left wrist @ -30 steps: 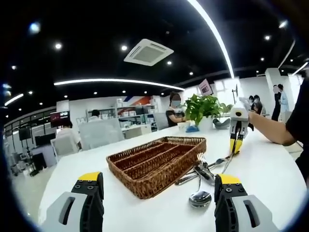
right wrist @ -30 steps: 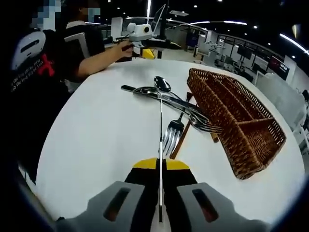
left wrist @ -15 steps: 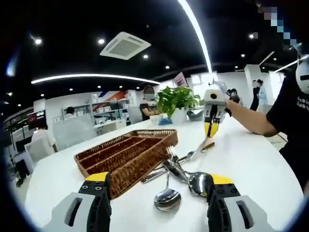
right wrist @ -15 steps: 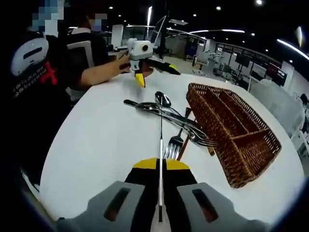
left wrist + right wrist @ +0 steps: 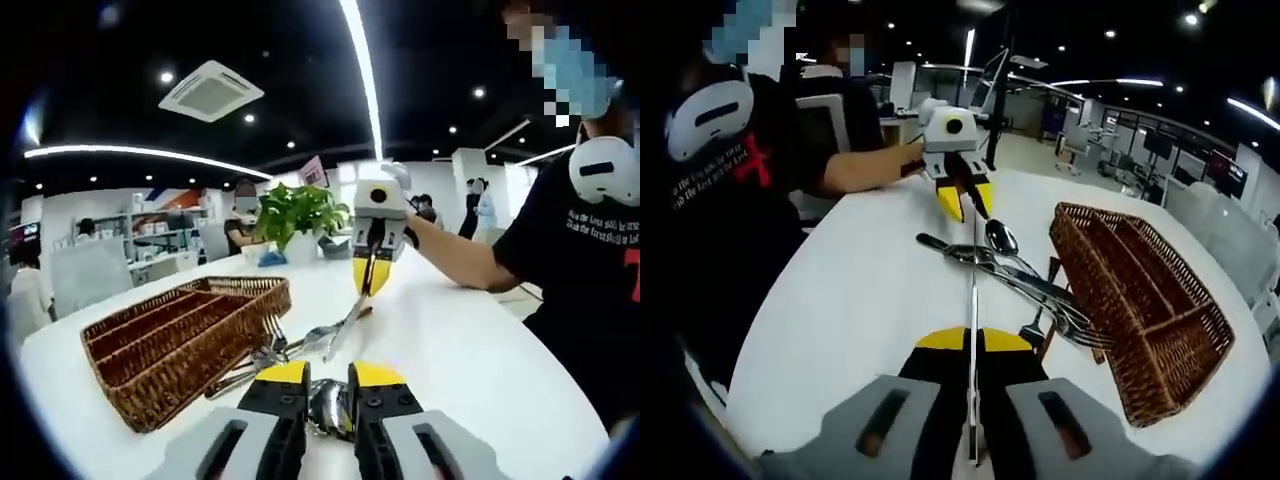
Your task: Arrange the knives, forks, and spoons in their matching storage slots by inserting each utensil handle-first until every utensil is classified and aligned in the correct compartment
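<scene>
My right gripper (image 5: 973, 340) is shut on a table knife (image 5: 973, 300), seen edge-on and pointing away over the white table (image 5: 850, 300). My left gripper (image 5: 968, 202) faces it, yellow tips on either side of the knife's far end. In the left gripper view, the right gripper (image 5: 372, 280) holds the knife (image 5: 340, 335) slanting down toward my left gripper (image 5: 330, 378), whose jaws stand a narrow gap apart with shiny metal showing between. A pile of spoons, forks and knives (image 5: 1025, 285) lies beside the brown wicker tray (image 5: 1140, 300), also seen as the tray (image 5: 180, 335).
The person holding the grippers, in a black shirt (image 5: 590, 260), stands at the table's edge. A potted plant (image 5: 295, 215) sits at the far side of the table (image 5: 460, 350). White chairs and other people are beyond.
The left jaws have drawn from wide apart to a narrow gap. The left gripper has moved over the cutlery pile to the knife's far end. The right gripper still holds the knife.
</scene>
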Demonstrator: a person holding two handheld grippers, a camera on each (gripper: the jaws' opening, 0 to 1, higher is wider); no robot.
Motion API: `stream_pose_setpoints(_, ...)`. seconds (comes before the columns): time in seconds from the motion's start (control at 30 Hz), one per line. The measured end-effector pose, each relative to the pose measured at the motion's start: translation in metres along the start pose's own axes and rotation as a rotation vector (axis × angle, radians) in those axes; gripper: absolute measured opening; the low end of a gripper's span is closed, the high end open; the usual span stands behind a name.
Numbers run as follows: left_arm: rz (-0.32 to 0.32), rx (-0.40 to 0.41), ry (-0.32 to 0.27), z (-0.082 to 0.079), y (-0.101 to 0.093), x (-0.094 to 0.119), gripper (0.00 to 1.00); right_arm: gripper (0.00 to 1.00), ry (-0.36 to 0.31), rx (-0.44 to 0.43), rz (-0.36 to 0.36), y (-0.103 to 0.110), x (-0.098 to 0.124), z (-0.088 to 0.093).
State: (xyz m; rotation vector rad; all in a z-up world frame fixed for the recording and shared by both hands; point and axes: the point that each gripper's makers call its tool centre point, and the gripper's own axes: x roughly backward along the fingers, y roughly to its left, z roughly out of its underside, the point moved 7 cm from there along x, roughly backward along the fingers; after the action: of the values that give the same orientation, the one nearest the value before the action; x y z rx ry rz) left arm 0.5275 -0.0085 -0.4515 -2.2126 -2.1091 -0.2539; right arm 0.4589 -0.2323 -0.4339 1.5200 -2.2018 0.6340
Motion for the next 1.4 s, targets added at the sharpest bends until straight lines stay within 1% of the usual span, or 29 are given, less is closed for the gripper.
stream_pose_setpoints(0.07,0.006,0.018,-0.008,-0.001,0.0,0.001,0.1,0.0,-0.015,0.006,-0.013,0.001,-0.002,-0.003)
stream_pose_setpoints(0.13,0.025,0.029,-0.013,-0.002,-0.002,0.001,0.07,0.0,-0.023,0.009,-0.02,0.003,-0.004,-0.005)
stream_pose_setpoints(0.27,0.069,0.043,-0.034,-0.005,-0.01,0.001,0.05,0.0,-0.022,0.009,-0.041,0.005,-0.01,-0.005)
stream_pose_setpoints(0.33,0.08,0.046,-0.029,-0.004,-0.012,0.001,0.03,0.0,-0.021,0.016,-0.046,0.003,-0.011,-0.004)
stream_pose_setpoints(0.4,0.115,0.055,-0.024,-0.003,-0.016,0.002,0.02,0.0,-0.021,0.02,-0.055,0.003,-0.011,-0.004)
stream_pose_setpoints(0.43,0.119,0.053,-0.027,-0.004,-0.017,0.003,0.01,0.0,-0.024,0.02,-0.059,0.003,-0.011,-0.004)
stream_pose_setpoints(0.53,0.147,0.061,-0.056,-0.007,-0.019,0.007,0.0,0.01,-0.045,0.015,-0.076,0.004,-0.009,-0.005)
stream_pose_setpoints(0.57,0.162,0.042,-0.072,-0.008,-0.021,0.008,0.0,0.01,-0.052,0.014,-0.088,0.005,-0.01,-0.006)
stream_pose_setpoints(0.63,0.189,0.021,-0.114,-0.011,-0.025,0.009,0.0,0.01,-0.052,0.012,-0.1,0.008,-0.011,-0.006)
stream_pose_setpoints(0.67,0.203,0.02,-0.151,-0.015,-0.026,0.01,0.0,0.01,-0.05,0.015,-0.105,0.009,-0.012,-0.007)
stream_pose_setpoints(0.73,0.199,0.016,-0.159,-0.017,-0.026,0.012,0.0,0.01,-0.049,0.011,-0.113,0.012,-0.014,-0.008)
stream_pose_setpoints(0.83,0.203,0.03,-0.152,-0.018,-0.025,0.013,0.0,0.01,-0.044,0.008,-0.122,0.012,-0.015,-0.008)
stream_pose_setpoints(0.97,0.192,0.03,-0.141,-0.018,-0.024,0.012,0.0,0.01,-0.027,-0.001,-0.123,0.011,-0.02,-0.004)
stream_pose_setpoints(1.1,0.183,0.039,-0.1,-0.015,-0.024,0.01,0.0,0.01,0.001,-0.002,-0.123,0.011,-0.026,0.0)
stream_pose_setpoints(1.3,0.168,0.025,-0.07,-0.013,-0.024,0.011,0.0,0.02,0.009,-0.004,-0.122,0.009,-0.032,0.004)
stream_pose_setpoints(1.4,0.159,0.014,-0.053,-0.012,-0.023,0.01,0.0,0.02,0.031,0.026,-0.109,0.009,-0.038,0.007)
